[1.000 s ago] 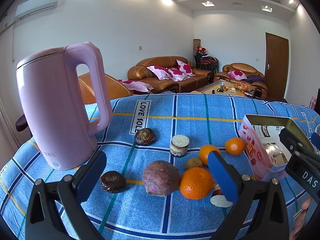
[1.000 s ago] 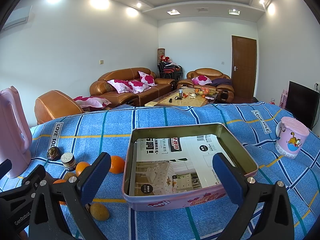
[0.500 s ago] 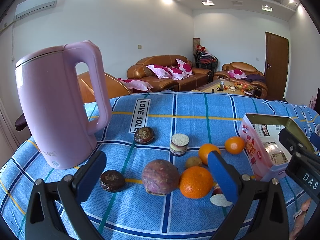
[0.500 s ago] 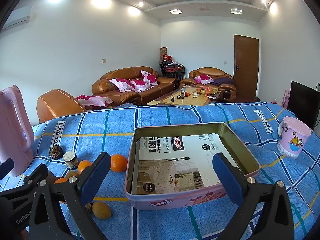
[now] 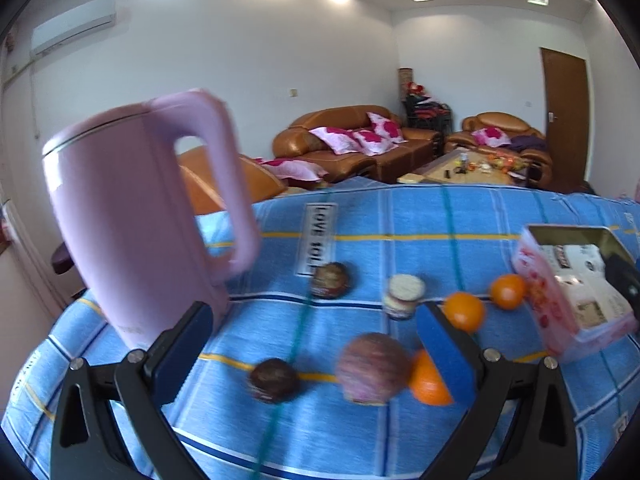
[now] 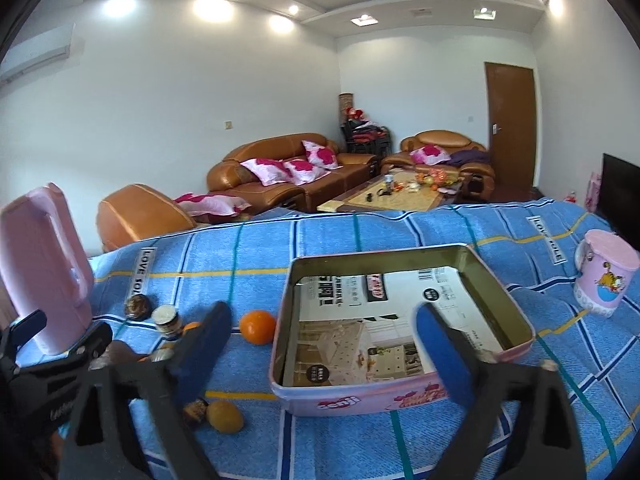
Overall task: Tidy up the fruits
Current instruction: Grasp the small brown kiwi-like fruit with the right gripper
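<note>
We hold the left gripper (image 5: 316, 354) low over the blue checked tablecloth (image 5: 400, 216), its blue-padded jaws standing wide apart with nothing clamped. Between and just beyond them lie a small dark brown round fruit (image 5: 274, 380) and a larger mottled purple round fruit (image 5: 372, 368), with a big orange (image 5: 426, 380) touching the purple one and partly hidden behind the right pad. Further back sit two smaller oranges (image 5: 464, 312), a cut purple-and-white piece (image 5: 403, 296) and another dark round fruit (image 5: 330, 280). The tall pink electric kettle (image 5: 140, 216) stands at the left.

Our right gripper (image 6: 324, 344) has just been closing its jaws, yet they remain apart and hold nothing. They frame the near left part of the open pink rectangular tin (image 6: 360, 400), which is lined with printed paper and holds no fruit. A pink cartoon mug (image 6: 604, 276) stands well apart at the right. The fruits lie left of the tin
</note>
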Tool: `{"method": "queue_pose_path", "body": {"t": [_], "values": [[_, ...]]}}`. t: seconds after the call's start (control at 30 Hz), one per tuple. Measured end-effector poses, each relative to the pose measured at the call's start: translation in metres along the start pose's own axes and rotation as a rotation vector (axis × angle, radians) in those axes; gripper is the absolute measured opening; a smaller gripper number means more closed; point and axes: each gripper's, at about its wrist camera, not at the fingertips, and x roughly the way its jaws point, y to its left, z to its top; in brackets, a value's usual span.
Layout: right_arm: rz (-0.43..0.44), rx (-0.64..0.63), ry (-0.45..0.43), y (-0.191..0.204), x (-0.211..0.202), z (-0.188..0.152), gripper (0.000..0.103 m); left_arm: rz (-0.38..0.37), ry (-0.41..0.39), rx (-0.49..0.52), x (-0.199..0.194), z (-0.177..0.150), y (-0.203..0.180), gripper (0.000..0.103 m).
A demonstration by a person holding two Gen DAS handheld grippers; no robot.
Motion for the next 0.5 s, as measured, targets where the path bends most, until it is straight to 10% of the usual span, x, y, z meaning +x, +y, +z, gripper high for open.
{"method": "queue_pose_path", "body": {"t": [0.1,0.3,0.5], "values": [[0.127,0.005,0.079,0.0,0.007,-0.004,0.049,-0.019,0.025,-0.03,0.004,0.004,0.015,0.103],[0.374,-0.05,0.214,0.028,0.016,-0.018,0.049,-0.051,0.087,-0.116,0.016,0.006,0.041,0.099],[0.366,-0.275,0.253,0.07,0.014,-0.038,0.049,-0.124,0.145,-0.077,0.022,0.002,0.028,0.094]]}}
